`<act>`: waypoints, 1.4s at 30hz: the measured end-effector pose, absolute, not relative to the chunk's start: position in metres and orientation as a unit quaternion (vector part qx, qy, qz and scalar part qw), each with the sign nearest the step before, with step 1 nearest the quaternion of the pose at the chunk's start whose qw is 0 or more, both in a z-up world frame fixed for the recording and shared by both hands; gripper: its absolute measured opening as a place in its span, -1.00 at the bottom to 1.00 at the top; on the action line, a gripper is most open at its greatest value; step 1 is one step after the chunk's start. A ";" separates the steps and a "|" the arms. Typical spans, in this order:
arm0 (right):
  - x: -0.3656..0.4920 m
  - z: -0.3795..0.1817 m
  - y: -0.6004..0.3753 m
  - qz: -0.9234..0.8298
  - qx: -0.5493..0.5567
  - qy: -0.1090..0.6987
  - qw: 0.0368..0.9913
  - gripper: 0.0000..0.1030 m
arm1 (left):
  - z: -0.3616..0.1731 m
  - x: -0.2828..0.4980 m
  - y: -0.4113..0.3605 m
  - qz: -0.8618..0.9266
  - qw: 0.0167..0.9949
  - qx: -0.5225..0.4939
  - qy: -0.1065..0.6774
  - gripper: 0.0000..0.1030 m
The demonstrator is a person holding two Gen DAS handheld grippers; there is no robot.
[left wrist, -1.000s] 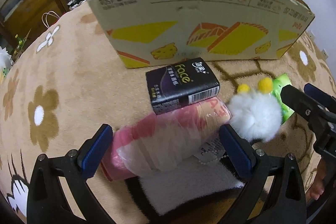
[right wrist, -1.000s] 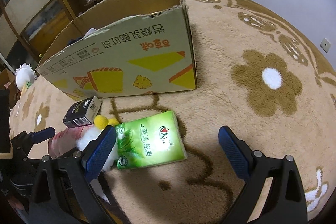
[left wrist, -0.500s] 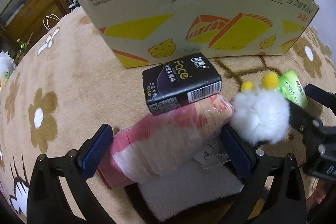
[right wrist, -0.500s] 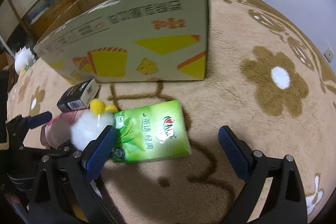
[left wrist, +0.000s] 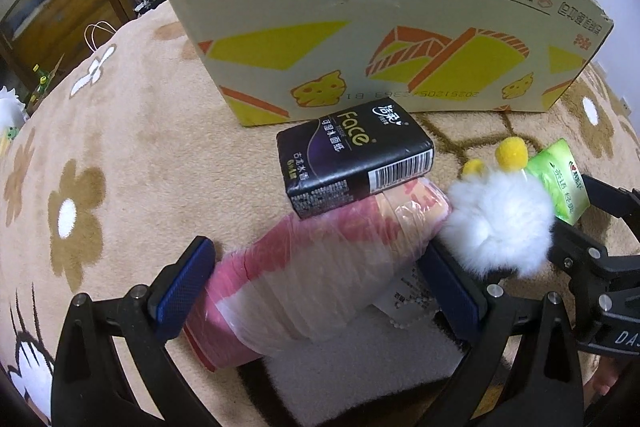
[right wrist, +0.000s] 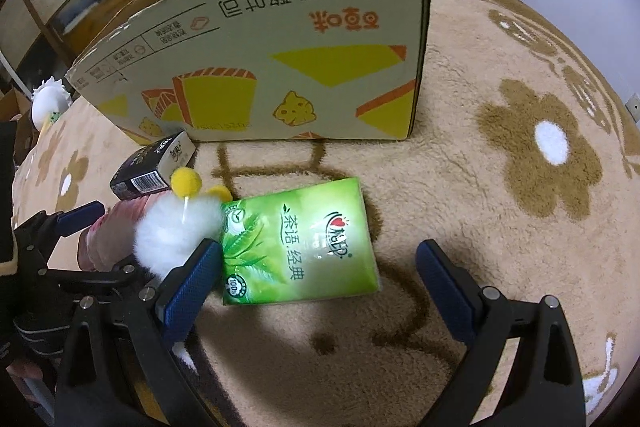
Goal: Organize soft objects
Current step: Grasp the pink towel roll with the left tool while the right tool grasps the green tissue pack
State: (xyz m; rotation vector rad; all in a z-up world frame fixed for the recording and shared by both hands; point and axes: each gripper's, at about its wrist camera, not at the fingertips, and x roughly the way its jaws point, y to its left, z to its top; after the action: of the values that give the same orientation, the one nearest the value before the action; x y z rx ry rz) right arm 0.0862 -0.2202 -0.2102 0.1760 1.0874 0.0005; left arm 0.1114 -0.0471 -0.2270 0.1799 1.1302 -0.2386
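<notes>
Left wrist view: the left gripper (left wrist: 316, 291) has crept forward over the last second, so its spread blue fingers (left wrist: 185, 283) now bracket the pink plastic-wrapped roll (left wrist: 316, 267) more deeply, one pad at the roll's near-left end and the other beside its right flank; the jaws are not yet pressed onto it. Taking the cardboard box (left wrist: 380, 27) as landmark, the black tissue pack (left wrist: 354, 157) lies just in front of its printed wall and leans on the roll's far end, while the white pompom toy (left wrist: 500, 223) sits in front of the box toward its right end, touching the roll's tip. The box looms larger than before, so I judge the approach is nearly finished and squeezing the roll is the step in hand; lifting it may tip the black pack off. Right wrist view: the right gripper (right wrist: 318, 291) has also advanced toward the box, and the green tissue pack (right wrist: 300, 243) lying flat on the flower-patterned carpet (right wrist: 540, 147) in front of the box now reaches between its wide-open fingers, its left edge close against the left pad and the pompom toy just beyond. Nothing is in the box that can be seen from here.
</notes>
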 end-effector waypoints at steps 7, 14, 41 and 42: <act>0.090 -0.209 -0.223 -0.015 0.073 0.511 0.856 0.98 | -0.227 0.111 -0.049 -0.121 0.836 0.092 0.526 0.80; 0.090 -0.208 -0.233 -0.024 0.065 0.507 0.859 0.98 | -0.223 0.109 -0.053 -0.140 0.832 0.109 0.525 0.49; 0.083 -0.206 -0.234 -0.026 0.035 0.506 0.861 0.52 | -0.224 0.109 -0.047 -0.148 0.838 0.093 0.517 0.20; 0.082 -0.205 -0.233 -0.026 0.028 0.502 0.864 0.51 | -0.225 0.110 -0.046 -0.147 0.839 0.089 0.516 0.20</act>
State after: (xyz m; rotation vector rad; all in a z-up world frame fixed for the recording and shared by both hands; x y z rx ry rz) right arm 0.0821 -0.2328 -0.2051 0.0596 1.0529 -0.0553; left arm 0.1096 -0.0459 -0.2247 0.1888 1.0920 -0.3111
